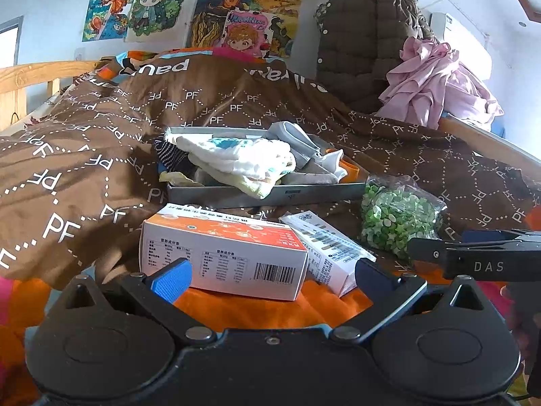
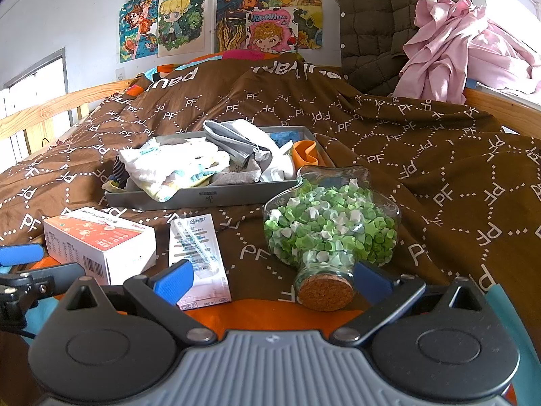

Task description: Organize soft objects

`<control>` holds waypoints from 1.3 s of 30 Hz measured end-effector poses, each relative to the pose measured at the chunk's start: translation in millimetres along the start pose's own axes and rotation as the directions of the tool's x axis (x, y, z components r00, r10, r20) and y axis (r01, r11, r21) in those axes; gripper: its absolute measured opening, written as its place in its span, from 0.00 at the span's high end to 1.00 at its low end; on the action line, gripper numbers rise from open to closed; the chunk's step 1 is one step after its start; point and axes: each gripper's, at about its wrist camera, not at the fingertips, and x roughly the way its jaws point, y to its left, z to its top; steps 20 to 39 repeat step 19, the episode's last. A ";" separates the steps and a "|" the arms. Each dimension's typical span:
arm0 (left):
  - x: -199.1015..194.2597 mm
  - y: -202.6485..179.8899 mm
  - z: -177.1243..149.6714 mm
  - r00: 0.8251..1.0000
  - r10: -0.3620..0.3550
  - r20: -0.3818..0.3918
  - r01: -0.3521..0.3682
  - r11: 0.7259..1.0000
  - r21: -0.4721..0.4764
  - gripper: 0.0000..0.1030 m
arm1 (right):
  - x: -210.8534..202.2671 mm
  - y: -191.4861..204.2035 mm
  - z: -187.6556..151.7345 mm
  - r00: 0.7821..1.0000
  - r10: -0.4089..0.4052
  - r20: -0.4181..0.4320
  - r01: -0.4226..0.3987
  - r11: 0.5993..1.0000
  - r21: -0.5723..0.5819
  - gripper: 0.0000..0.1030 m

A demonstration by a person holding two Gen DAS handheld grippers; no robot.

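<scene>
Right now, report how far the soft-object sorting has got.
Done: a heap of soft cloths and socks already fills the grey tray. In hand: nothing; the left gripper and right gripper are both open and empty. Left: pink clothing still lies piled at the bed's far edge.

The left hand-held gripper (image 1: 270,275), jaws spread, faces an orange-and-white box (image 1: 225,253) before a cloth-filled grey tray (image 1: 263,193).

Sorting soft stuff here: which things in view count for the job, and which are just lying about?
Job: grey tray, white towel, grey cloth, striped sock.

Lying about: orange box, white carton, corked jar of paper stars, pink garment, brown jacket.
</scene>
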 end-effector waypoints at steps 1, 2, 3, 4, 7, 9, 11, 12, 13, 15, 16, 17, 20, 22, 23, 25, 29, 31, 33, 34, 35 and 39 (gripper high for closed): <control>0.1 0.1 0.0 1.000 0.001 0.000 -0.001 1.000 0.001 0.01 | 0.1 -0.1 -0.1 1.000 0.000 0.000 0.000 1.000 0.000 0.00; 0.0 0.0 -0.1 1.000 0.001 0.000 -0.001 1.000 0.001 0.01 | 0.0 -0.1 0.0 1.000 0.000 0.000 0.000 1.000 0.001 0.00; -0.1 0.0 -0.1 1.000 0.000 0.001 0.000 1.000 0.001 0.01 | 0.2 -0.1 -0.3 1.000 0.001 -0.001 -0.001 1.000 0.001 0.00; 0.0 0.0 -0.1 1.000 0.002 0.003 -0.002 1.000 0.002 0.01 | 0.1 -0.1 -0.1 1.000 0.000 0.000 0.000 1.000 0.000 0.00; 0.2 0.2 0.1 1.000 0.002 0.003 -0.002 1.000 0.002 0.01 | 0.0 -0.1 -0.1 1.000 0.001 0.000 -0.001 1.000 0.000 0.00; 0.2 0.1 0.1 1.000 0.003 0.003 -0.003 1.000 0.002 0.01 | 0.3 -0.1 -0.4 1.000 0.001 0.000 -0.001 1.000 -0.001 0.00; 0.3 0.2 0.0 1.000 0.003 0.003 -0.003 1.000 0.003 0.01 | 0.1 -0.1 -0.2 1.000 0.001 -0.001 -0.001 1.000 0.000 0.00; 0.2 0.2 0.0 1.000 0.002 0.003 -0.002 1.000 0.002 0.01 | 0.4 -0.1 -0.4 1.000 0.001 -0.001 -0.001 1.000 0.000 0.00; 0.1 -0.2 0.0 1.000 0.003 0.003 -0.003 1.000 0.002 0.01 | 0.1 -0.1 -0.3 1.000 0.000 -0.001 0.000 1.000 0.000 0.00; 0.3 -0.2 0.0 1.000 0.007 0.004 -0.007 1.000 0.004 0.01 | 0.4 0.0 -0.4 1.000 0.000 -0.001 0.000 1.000 0.000 0.00; -0.1 0.0 0.0 1.000 0.009 0.005 -0.009 1.000 0.005 0.01 | 0.2 -0.1 -0.3 1.000 0.000 -0.001 0.000 1.000 0.000 0.00; -0.1 0.3 0.2 1.000 0.010 0.005 -0.010 1.000 0.005 0.01 | 0.2 -0.1 -0.3 1.000 0.001 -0.001 -0.001 1.000 0.000 0.00; -0.4 0.5 0.3 1.000 0.013 0.007 -0.013 1.000 0.006 0.01 | 0.3 0.0 -0.3 1.000 0.000 -0.001 0.000 1.000 -0.001 0.00; -0.4 0.5 0.3 1.000 0.013 0.007 -0.013 1.000 0.006 0.01 | 0.3 0.0 -0.3 1.000 0.000 -0.001 0.000 1.000 -0.001 0.00; -0.4 0.5 0.3 1.000 0.013 0.007 -0.013 1.000 0.006 0.01 | 0.3 0.0 -0.3 1.000 0.000 -0.001 0.000 1.000 -0.001 0.00; -0.4 0.5 0.3 1.000 0.013 0.007 -0.013 1.000 0.006 0.01 | 0.3 0.0 -0.3 1.000 0.000 -0.001 0.000 1.000 -0.001 0.00; -0.4 0.5 0.3 1.000 0.013 0.007 -0.013 1.000 0.006 0.01 | 0.3 0.0 -0.3 1.000 0.000 -0.001 0.000 1.000 -0.001 0.00; -0.4 0.5 0.3 1.000 0.013 0.007 -0.013 1.000 0.006 0.01 | 0.3 0.0 -0.3 1.000 0.000 -0.001 0.000 1.000 -0.001 0.00; -0.4 0.5 0.3 1.000 0.013 0.007 -0.013 1.000 0.006 0.01 | 0.3 0.0 -0.3 1.000 0.000 -0.001 0.000 1.000 -0.001 0.00; -0.4 0.5 0.3 1.000 0.013 0.007 -0.013 1.000 0.006 0.01 | 0.3 0.0 -0.3 1.000 0.000 -0.001 0.000 1.000 -0.001 0.00; -0.4 0.5 0.3 1.000 0.013 0.007 -0.013 1.000 0.006 0.01 | 0.3 0.0 -0.3 1.000 0.000 -0.001 0.000 1.000 -0.001 0.00; -0.4 0.5 0.3 1.000 0.013 0.007 -0.013 1.000 0.006 0.01 | 0.3 0.0 -0.3 1.000 0.000 -0.001 0.000 1.000 -0.001 0.00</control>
